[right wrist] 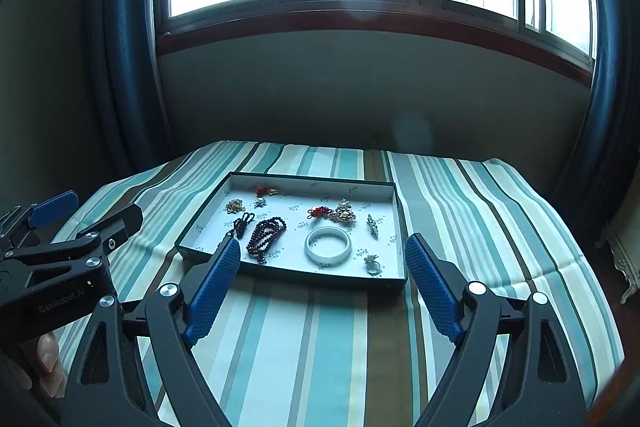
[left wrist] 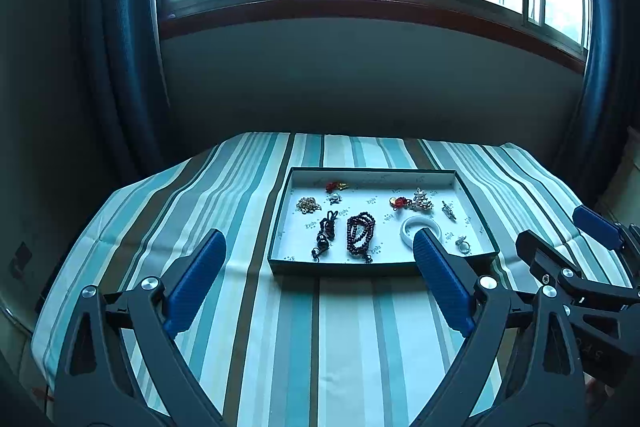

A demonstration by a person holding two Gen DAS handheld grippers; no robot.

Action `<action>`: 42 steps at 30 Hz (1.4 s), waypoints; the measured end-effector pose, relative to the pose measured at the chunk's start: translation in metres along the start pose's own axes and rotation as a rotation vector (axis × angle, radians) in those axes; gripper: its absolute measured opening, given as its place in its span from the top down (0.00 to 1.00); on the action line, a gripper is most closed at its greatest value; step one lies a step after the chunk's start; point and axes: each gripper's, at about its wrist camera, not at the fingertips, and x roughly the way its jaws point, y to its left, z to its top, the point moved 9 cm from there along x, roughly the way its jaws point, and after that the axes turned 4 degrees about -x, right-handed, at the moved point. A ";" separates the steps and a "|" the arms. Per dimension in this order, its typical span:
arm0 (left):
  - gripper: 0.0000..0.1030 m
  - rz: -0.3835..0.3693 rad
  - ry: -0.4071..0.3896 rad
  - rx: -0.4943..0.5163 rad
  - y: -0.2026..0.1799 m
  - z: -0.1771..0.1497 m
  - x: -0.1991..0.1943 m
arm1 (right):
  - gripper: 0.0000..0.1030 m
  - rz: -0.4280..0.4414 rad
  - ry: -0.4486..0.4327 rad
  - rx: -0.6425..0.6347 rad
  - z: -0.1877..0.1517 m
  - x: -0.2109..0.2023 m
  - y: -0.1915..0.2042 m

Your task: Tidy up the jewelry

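A striped desk (left wrist: 320,327) is sitting under the window. Both grippers, left (left wrist: 320,279) and right (right wrist: 324,287), are hovering wide open and empty; the tray (right wrist: 192,251) just ahead is holding all the jewelry, so the sorting seems finished or unstarted; next would be picking a piece.

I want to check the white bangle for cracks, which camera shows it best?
The right wrist view: the round white bangle lies whole and unobstructed on the tray's pale floor. In the left wrist view, the left hand-held gripper's blue finger pad covers the bangle's near rim.
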 end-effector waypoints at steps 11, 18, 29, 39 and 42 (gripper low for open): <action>0.08 0.000 -0.002 -0.004 0.000 -0.001 -0.003 | 0.19 -0.001 -0.002 -0.004 0.000 -0.002 0.002; 0.08 0.000 0.000 -0.005 0.000 -0.001 -0.003 | 0.19 0.000 -0.002 -0.008 0.001 -0.003 0.003; 0.08 0.000 -0.001 -0.006 0.001 -0.002 -0.003 | 0.19 0.002 -0.005 -0.012 0.002 -0.004 0.004; 0.08 -0.003 0.002 -0.015 0.000 -0.002 -0.004 | 0.19 0.001 -0.005 -0.012 0.002 -0.004 0.005; 0.08 -0.003 0.000 -0.016 0.000 -0.002 -0.004 | 0.19 0.000 -0.005 -0.012 0.002 -0.004 0.005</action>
